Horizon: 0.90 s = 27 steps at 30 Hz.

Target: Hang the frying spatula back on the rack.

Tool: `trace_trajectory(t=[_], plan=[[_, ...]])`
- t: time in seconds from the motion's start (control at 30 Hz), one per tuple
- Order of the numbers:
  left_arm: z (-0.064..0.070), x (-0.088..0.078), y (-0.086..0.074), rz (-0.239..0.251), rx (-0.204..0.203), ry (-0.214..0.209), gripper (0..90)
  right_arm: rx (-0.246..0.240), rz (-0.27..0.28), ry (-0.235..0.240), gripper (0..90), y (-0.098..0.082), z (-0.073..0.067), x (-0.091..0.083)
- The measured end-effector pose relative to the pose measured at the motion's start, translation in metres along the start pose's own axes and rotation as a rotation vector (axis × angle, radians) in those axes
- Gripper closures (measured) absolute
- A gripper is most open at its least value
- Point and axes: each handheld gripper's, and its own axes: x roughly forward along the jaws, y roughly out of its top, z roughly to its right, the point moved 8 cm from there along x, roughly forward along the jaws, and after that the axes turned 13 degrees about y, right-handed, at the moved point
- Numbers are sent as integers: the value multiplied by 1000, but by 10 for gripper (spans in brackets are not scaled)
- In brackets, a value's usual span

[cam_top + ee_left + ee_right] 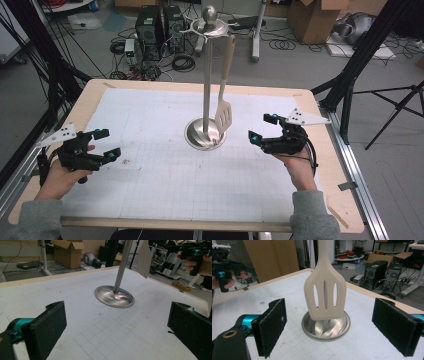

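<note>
White gridded paper (150, 175) covers the wooden table (95, 90). Nearest, the person's hands hold both tools low over the sheet: the left gripper (102, 144) at the left edge, jaws spread wide on nothing, and the right gripper (261, 128) opposite, jaws equally far apart. Between them, further back, stands a metal utensil stand (205, 132), a beige slotted spatula (224, 116) hanging from its top ring, blade just above the round base. Beyond lie computer towers (159, 25), cables and cardboard boxes (315, 17).
</note>
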Motion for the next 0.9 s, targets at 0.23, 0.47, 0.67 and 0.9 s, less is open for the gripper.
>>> trace_trajectory(t=[0.23, 0.47, 0.67, 0.9], plan=[[-1, 2, 3, 18, -2, 8, 26, 41, -9, -34, 117, -17, 3, -14], [-4, 0, 6, 43, -11, 23, 26, 54, 19, -53, 117, -26, 5, -26], [-7, -1, 4, 39, -18, 28, 26, 46, 34, -71, 117, -34, 4, -33], [-7, 0, 1, 27, -13, 34, 26, 73, 38, -110, 117, -52, 8, -40]])
